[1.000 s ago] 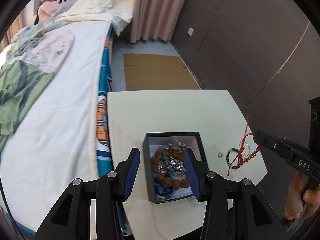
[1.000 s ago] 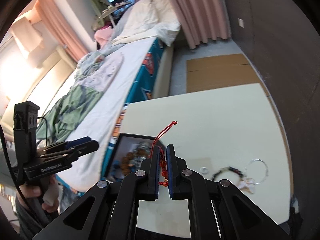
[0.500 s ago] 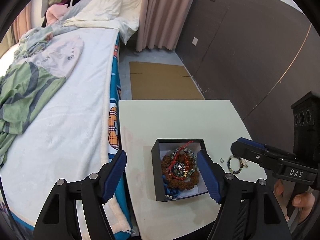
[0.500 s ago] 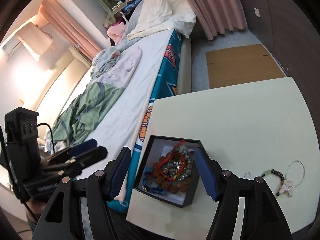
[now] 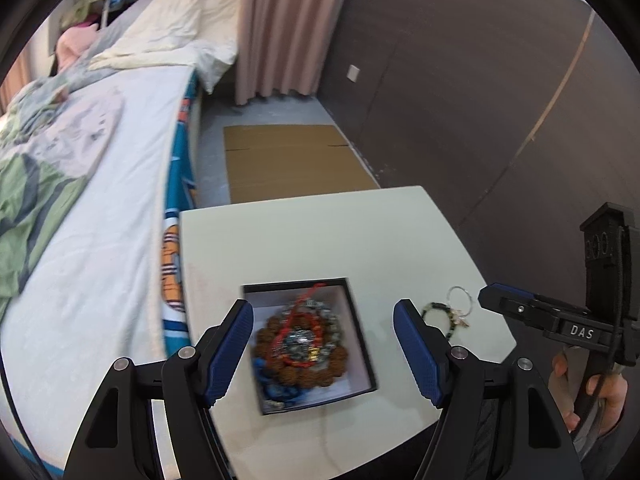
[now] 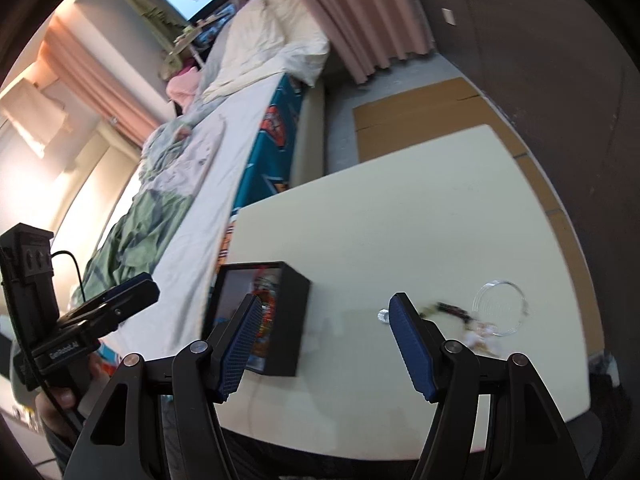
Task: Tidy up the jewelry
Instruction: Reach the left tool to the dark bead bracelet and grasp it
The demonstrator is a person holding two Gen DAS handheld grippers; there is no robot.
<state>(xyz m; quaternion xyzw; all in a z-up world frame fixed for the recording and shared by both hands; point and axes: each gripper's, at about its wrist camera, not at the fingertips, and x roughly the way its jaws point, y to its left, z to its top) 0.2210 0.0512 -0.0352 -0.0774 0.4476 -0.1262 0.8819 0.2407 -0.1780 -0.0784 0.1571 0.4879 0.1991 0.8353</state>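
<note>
My left gripper [image 5: 323, 346] hangs over the black jewelry box [image 5: 308, 344] near the table's left edge, beside the bed [image 5: 100, 184]; jaws wide, nothing between the pads, no contact w/ the box walls. The box sits open-topped so pieces can drop in from above: it already holds a brown bead bracelet [image 5: 300, 350], some blue beads in the near corner, and the red cord bracelet [image 5: 298, 320] draped on top of the pile. Right of the box, on the bare cream table [image 5: 320, 232], lie a small ring [image 6: 383, 314], a dark bead bracelet [image 5: 442, 318] and a clear bangle [image 6: 498, 300], close together, prob. next to go in. My right gripper [image 6: 324, 342] points down twd them; its jaws have just been opening, now wide apart and empty.
</note>
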